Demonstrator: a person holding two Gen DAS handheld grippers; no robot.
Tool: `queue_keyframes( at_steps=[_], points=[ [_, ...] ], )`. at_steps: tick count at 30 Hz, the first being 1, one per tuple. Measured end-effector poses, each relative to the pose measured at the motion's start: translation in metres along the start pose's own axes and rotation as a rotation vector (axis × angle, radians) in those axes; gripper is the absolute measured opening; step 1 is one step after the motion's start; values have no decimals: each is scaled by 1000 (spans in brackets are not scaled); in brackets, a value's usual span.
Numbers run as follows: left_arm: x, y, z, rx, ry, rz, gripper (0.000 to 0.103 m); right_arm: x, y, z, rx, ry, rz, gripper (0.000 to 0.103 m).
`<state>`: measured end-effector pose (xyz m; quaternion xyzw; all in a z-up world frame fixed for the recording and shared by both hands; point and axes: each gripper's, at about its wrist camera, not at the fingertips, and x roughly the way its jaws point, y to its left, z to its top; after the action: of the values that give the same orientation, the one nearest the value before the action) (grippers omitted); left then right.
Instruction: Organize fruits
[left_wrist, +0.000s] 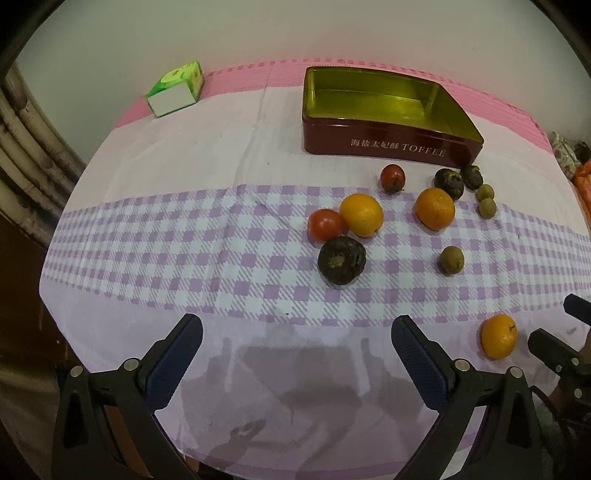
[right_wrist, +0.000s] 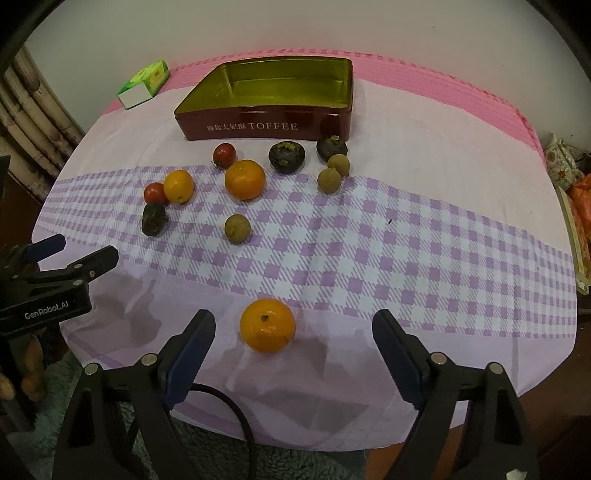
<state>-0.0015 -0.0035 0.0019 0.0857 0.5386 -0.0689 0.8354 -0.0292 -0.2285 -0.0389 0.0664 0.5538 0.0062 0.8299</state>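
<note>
A red toffee tin (left_wrist: 384, 142) (right_wrist: 258, 127) stands open and empty at the back of the table. In front of it lie oranges (left_wrist: 362, 215) (right_wrist: 245, 179), small tomatoes (left_wrist: 326, 224) (right_wrist: 224, 155), dark fruits (left_wrist: 341, 265) (right_wrist: 286, 156) and small brown-green fruits (left_wrist: 451, 260) (right_wrist: 236, 228). One orange (right_wrist: 267, 325) (left_wrist: 498, 336) lies apart near the front edge, just ahead of my right gripper (right_wrist: 293, 345), which is open and empty. My left gripper (left_wrist: 297, 343) is open and empty over bare cloth, left of that orange.
A green tissue box (left_wrist: 176, 88) (right_wrist: 144, 84) sits at the back left. The table has a pink and purple checked cloth (left_wrist: 184, 240) (right_wrist: 406, 258). A wall is behind; bags lie off the right edge (right_wrist: 569, 173).
</note>
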Motion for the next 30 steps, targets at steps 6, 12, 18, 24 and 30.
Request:
queue_keyframes(
  at_steps=[6,12,18,24,30],
  points=[
    [-4,-4,0,29,-26,2,99,-1,1,0,-4,-7,0,82],
    [-9,-8,0,44,-58,-7,99,-5,5,2,-30,-41,-9,82],
    [-12,-8,0,38,-80,-27,99,-6,7,2,-40,-57,-11,82],
    [-16,-6,1,24,-109,-31,99,-6,4,1,-21,-70,-14,82],
    [-17,-6,1,23,-118,-30,99,-8,5,1,-25,-76,-17,82]
  ],
)
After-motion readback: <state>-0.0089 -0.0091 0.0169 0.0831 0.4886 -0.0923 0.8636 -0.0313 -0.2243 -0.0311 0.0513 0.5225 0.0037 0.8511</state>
